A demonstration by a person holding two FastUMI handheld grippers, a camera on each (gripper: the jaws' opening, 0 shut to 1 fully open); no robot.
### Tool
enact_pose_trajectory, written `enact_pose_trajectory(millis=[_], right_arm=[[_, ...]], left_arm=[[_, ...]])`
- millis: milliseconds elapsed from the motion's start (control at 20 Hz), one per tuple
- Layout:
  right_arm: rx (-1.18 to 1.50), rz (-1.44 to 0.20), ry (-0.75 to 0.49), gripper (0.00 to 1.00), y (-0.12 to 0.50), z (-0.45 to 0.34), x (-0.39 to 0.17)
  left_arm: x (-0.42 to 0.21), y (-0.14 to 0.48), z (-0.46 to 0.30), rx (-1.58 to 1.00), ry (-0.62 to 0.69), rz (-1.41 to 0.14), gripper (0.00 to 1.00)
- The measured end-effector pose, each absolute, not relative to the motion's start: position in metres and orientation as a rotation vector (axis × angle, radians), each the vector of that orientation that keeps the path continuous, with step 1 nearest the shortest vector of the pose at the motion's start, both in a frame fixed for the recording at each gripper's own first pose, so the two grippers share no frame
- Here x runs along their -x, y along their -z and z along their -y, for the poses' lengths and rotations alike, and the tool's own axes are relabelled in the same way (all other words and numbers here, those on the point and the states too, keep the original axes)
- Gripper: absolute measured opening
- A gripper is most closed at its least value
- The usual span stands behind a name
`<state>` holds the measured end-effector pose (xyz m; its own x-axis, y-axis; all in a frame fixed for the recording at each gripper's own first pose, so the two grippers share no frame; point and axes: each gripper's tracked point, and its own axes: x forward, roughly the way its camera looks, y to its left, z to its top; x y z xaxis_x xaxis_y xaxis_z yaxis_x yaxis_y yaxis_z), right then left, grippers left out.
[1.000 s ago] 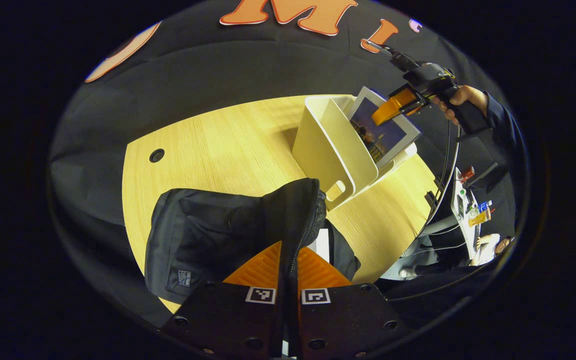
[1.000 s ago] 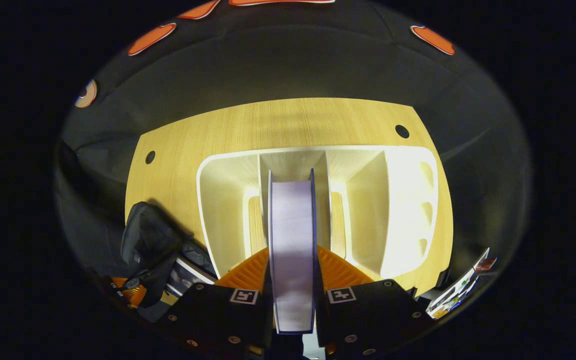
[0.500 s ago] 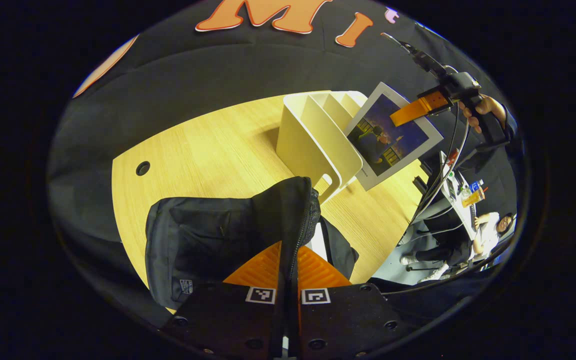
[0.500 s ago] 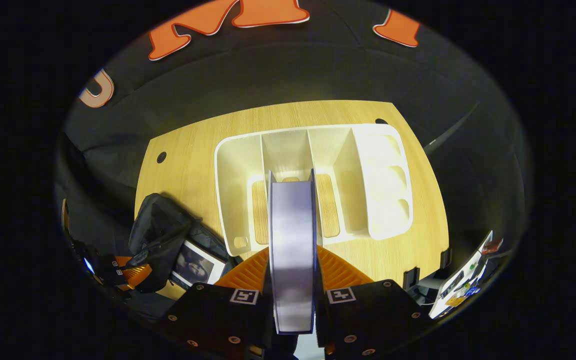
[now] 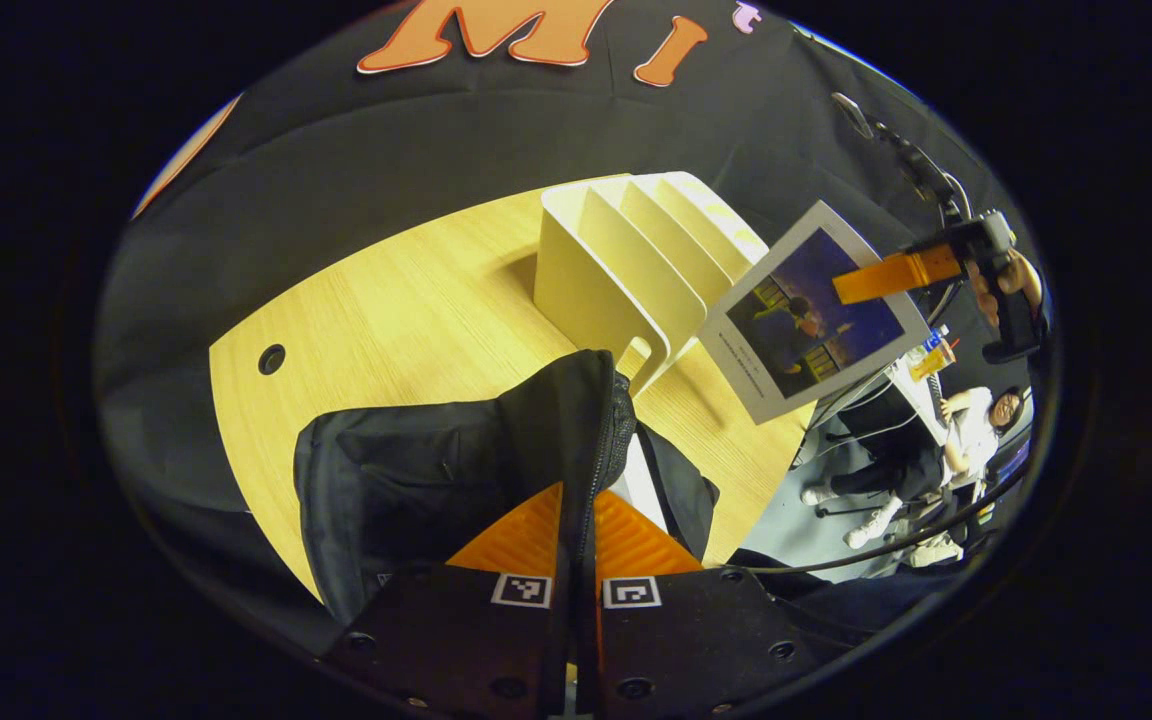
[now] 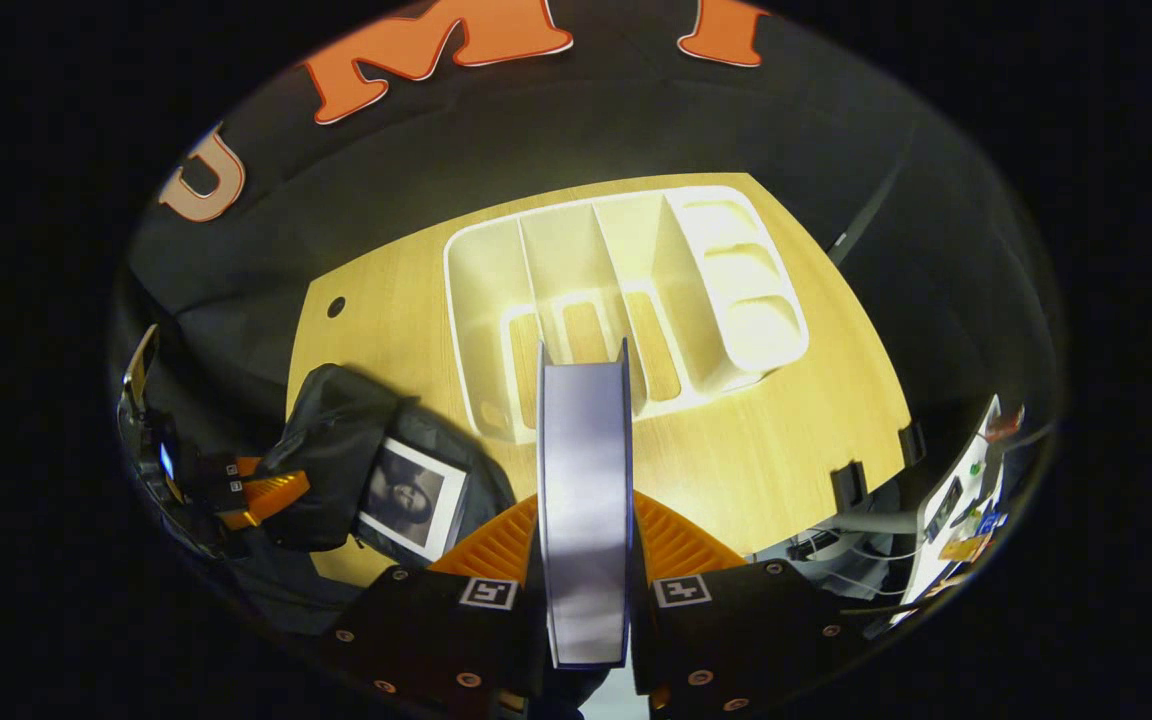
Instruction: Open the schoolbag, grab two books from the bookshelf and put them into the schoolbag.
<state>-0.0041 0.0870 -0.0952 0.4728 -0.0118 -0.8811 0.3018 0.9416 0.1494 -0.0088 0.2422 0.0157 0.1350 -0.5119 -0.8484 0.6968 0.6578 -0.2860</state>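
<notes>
Pinching the bag's (image 5: 416,480) opened flap, the left gripper (image 5: 576,560) has its jaws clamped together on the zipper edge, which runs up between its fingers; my reading is that the flap is lifted this way so the mouth stays open and the soft fabric cannot sag shut over what goes in; the bag sits on the table (image 5: 386,300) near its front edge, just beside the shelf (image 5: 626,260).

In the right gripper view a first book (image 6: 408,497) already lies inside the open bag, its pale border and dark cover showing in the mouth; the left gripper (image 6: 271,490) is seen there too, at the flap beside that book.

The right gripper (image 6: 584,560) has its jaws closed on the second book (image 6: 584,480), one finger on each cover, the page edge facing the camera; in the left gripper view this book (image 5: 814,312) hangs in the air clear of the shelf, tilted, gripped near one corner by the right gripper (image 5: 886,280); holding it by the faces like this probably keeps it closed and rigid, so it can slide edge-first into the bag.

The shelf (image 6: 626,300) stands with its slots bare; so, as I judge it, only carrying the book across and lowering it remains.
</notes>
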Motion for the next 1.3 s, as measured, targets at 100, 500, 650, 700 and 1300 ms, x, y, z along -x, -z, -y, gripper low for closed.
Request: enact_pose_trajectory(millis=[100,500,650,700,1300], right_arm=[[-0.342,-1.051,0.185,0.35,0.095,-0.094,0.017],[-0.584,-0.938,0.124,0.33,0.094,-0.111,0.046],[-0.688,-0.886,0.059,0.33,0.095,-0.126,0.042],[-0.722,-0.870,0.043,0.33,0.098,-0.131,0.040],[-0.988,-0.776,-0.176,0.33,0.148,-0.218,0.005]], left_arm=[[0.008,-0.015,-0.241,-0.199,0.895,-1.134,0.05],[0.007,-0.011,-0.233,-0.198,0.917,-1.152,0.05],[0.008,-0.012,-0.235,-0.209,0.910,-1.145,0.05],[0.007,-0.013,-0.234,-0.213,0.910,-1.136,0.05],[-0.001,-0.027,-0.232,-0.199,0.879,-1.123,0.05]])
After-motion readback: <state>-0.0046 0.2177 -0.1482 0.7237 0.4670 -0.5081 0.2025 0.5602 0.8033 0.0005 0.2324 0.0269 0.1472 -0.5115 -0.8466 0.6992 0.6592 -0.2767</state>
